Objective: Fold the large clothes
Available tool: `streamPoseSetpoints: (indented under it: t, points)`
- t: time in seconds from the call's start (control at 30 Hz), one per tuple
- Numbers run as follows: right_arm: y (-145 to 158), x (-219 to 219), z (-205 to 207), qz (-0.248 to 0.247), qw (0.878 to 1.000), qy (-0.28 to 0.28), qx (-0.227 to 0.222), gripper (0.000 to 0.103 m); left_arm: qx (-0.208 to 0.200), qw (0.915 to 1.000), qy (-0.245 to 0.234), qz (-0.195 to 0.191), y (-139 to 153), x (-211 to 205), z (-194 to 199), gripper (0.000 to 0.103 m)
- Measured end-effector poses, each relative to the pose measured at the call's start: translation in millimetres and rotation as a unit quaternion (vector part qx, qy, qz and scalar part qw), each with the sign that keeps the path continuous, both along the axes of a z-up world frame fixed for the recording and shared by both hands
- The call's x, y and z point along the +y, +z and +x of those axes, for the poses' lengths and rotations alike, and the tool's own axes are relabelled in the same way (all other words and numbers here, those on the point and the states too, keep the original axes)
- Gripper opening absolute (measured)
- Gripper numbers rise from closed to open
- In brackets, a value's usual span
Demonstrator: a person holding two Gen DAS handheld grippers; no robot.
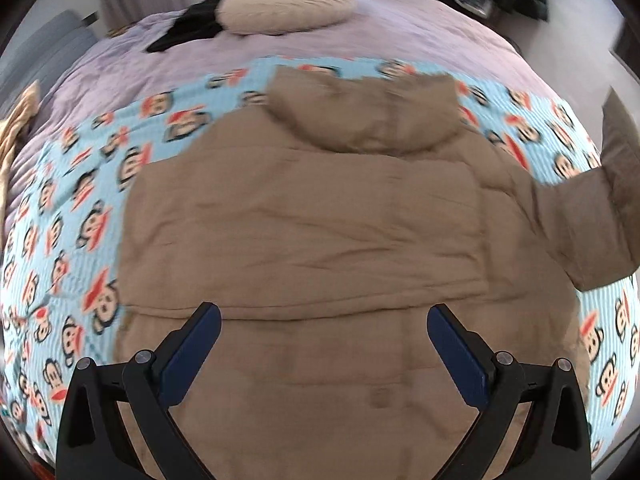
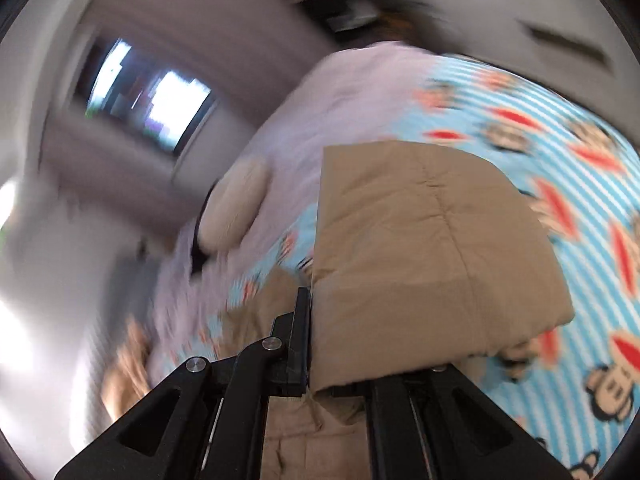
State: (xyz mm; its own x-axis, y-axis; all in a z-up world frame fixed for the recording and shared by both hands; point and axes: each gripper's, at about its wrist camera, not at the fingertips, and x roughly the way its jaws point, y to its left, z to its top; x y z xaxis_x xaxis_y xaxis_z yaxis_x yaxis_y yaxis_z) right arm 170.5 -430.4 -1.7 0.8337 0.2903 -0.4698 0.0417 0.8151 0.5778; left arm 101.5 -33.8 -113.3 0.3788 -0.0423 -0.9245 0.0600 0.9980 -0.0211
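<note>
**Right gripper lifts a sleeve while the left waits over the jacket's hem**

The right gripper (image 2: 316, 344) is clamped on the cuff end of a tan sleeve (image 2: 424, 248), whose padded length runs away from the fingers, up and forward, held off the bedding. The view is heavily blurred, so the exact bite on the fabric is hard to read, but cloth fills the space between the two fingers.

The left gripper (image 1: 324, 344) is spread wide and holds nothing. It hangs above the lower edge of the jacket (image 1: 304, 220), which lies flat, back up, with its long axis running straight away from this gripper toward the hood (image 1: 364, 112) at the far end. The raised sleeve leaves the jacket's body on the right side in the left wrist view, so the right hand is the nearer one to it, and the fold probably turns on carrying that sleeve inward across the back. The opposite sleeve is not visible.

Under the jacket is a light blue blanket (image 1: 80, 208) printed with cartoon monkeys, spread on a pale lilac bedcover (image 1: 420, 32). A cream round cushion (image 1: 286, 8) and a black garment (image 1: 188, 28) lie near the far end of the bed. Beyond are curtains, pale walls and a bright window.
</note>
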Motion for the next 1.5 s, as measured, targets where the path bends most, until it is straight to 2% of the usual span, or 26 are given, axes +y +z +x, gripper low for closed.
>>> streamPoseSetpoints:
  t: [0.07,0.13,0.2,0.27,0.43,0.53,0.6,0.63,0.67,0.7,0.73,0.77,0.8,0.93,0.97,1.0,1.03,1.17,1.23,1.3,1.33,1.37,1.4,1.43,1.47,1.5]
  points:
    - [1,57,10,-0.063,0.997,0.043,-0.002,0.006,-0.007,0.9998,0.018,0.000,0,26,0,0.103]
    - [-11,114,22,-0.124,0.989,0.084,0.004,0.006,-0.012,0.9993,0.034,0.006,-2,50,1,0.103]
    - [-34,163,34,-0.163,0.979,0.116,0.024,0.006,-0.014,0.9986,0.048,0.015,-5,70,1,0.103]
    - [-67,196,47,-0.177,0.973,0.134,0.057,0.006,-0.012,0.9980,0.060,0.017,-9,84,0,0.103]
    - [-145,209,66,-0.175,0.965,0.129,0.148,0.006,-0.008,0.9977,0.066,0.010,-19,99,2,0.103]
    - [-169,210,73,-0.167,0.960,0.124,0.188,0.007,-0.006,0.9981,0.061,-0.002,-23,95,6,0.103]
    - [-172,207,73,-0.149,0.960,0.126,0.199,0.008,-0.005,0.9984,0.055,-0.011,-25,89,11,0.103]
    - [-168,202,71,-0.133,0.961,0.129,0.204,0.014,-0.006,0.9984,0.053,-0.019,-26,86,15,0.103]
    - [-164,200,69,-0.123,0.962,0.131,0.206,0.027,-0.007,0.9983,0.052,-0.024,-25,85,17,0.103]
    - [-157,194,62,-0.107,0.965,0.130,0.203,0.035,-0.009,0.9982,0.051,-0.030,-24,83,19,0.103]
    - [-152,188,59,-0.097,0.968,0.124,0.196,0.051,-0.011,0.9980,0.050,-0.036,-22,83,21,0.103]
    - [-144,181,51,-0.090,0.972,0.112,0.185,0.061,-0.014,0.9979,0.049,-0.040,-21,83,23,0.103]
    - [-135,168,41,-0.080,0.979,0.087,0.169,0.061,-0.017,0.9978,0.049,-0.042,-20,84,25,0.103]
    - [-125,123,32,-0.016,0.989,0.005,0.146,0.059,-0.024,0.9978,0.043,-0.046,-17,88,33,0.103]
    - [-125,118,34,-0.010,0.989,-0.003,0.145,0.036,-0.025,0.9976,0.044,-0.047,-16,90,34,0.103]
    - [-123,115,38,-0.007,0.990,-0.010,0.141,0.020,-0.028,0.9972,0.046,-0.051,-15,94,35,0.103]
    - [-121,115,42,-0.013,0.990,-0.010,0.138,0.011,-0.030,0.9966,0.049,-0.059,-14,98,36,0.103]
    - [-96,168,61,-0.075,0.991,0.065,0.094,0.010,-0.037,0.9908,0.068,-0.111,-8,120,33,0.103]
    - [-93,206,64,-0.117,0.982,0.120,0.086,0.010,-0.043,0.9873,0.075,-0.134,-4,130,31,0.103]
    - [-102,246,67,-0.159,0.967,0.172,0.097,0.010,-0.046,0.9853,0.078,-0.145,-1,137,30,0.103]
    - [-111,263,68,-0.173,0.958,0.200,0.115,0.014,-0.045,0.9846,0.079,-0.149,-1,138,30,0.103]
    - [-120,273,69,-0.183,0.950,0.217,0.133,0.029,-0.044,0.9833,0.080,-0.158,-1,140,30,0.103]
    - [-130,282,68,-0.190,0.942,0.229,0.154,0.036,-0.041,0.9820,0.081,-0.166,-2,141,31,0.103]
    - [-137,287,66,-0.192,0.937,0.237,0.168,0.050,-0.037,0.9804,0.081,-0.176,-3,141,31,0.103]
    - [-145,290,65,-0.188,0.935,0.243,0.179,0.057,-0.033,0.9790,0.081,-0.184,-4,140,32,0.103]
    - [-150,287,59,-0.181,0.934,0.245,0.184,0.057,-0.030,0.9779,0.080,-0.191,-5,138,33,0.103]
